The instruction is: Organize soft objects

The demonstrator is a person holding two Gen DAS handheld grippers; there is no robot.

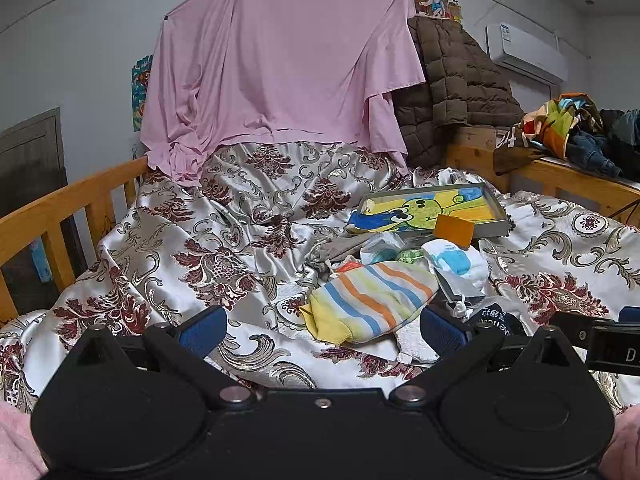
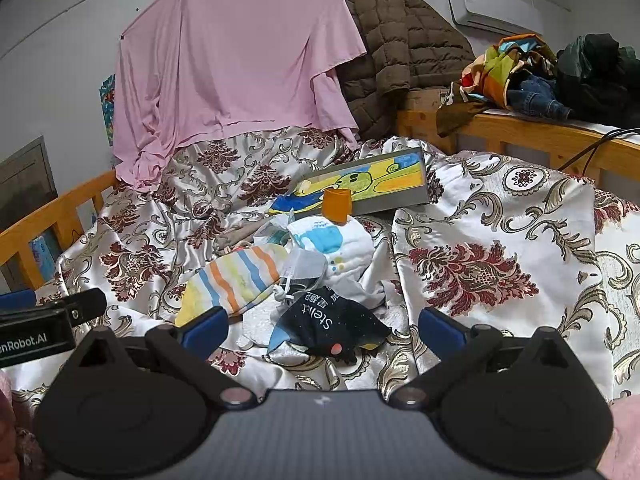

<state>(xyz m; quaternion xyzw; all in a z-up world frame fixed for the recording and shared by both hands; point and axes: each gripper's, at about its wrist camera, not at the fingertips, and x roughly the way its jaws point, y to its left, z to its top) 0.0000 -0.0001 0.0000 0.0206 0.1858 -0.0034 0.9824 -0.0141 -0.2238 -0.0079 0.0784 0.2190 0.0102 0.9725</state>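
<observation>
Both the left gripper (image 1: pixel 322 330) and right gripper (image 2: pixel 323 326) were wide apart, holding nothing. The soft striped yellow cloth (image 1: pixel 370 298) lay on the shiny flowered bedcover (image 1: pixel 180 240), at one o'clock from the left gripper.

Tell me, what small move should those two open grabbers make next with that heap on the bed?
Probably ease the left gripper forward onto the striped yellow, blue and orange cloth: it lies nearest, on top of the heap, and both the left and the right gripper are open and empty.

Framed frog drawing (image 1: pixel 430 210) on the floral satin bedspread (image 1: pixel 224 240), air conditioner (image 1: pixel 526 53) high on the wall.
</observation>
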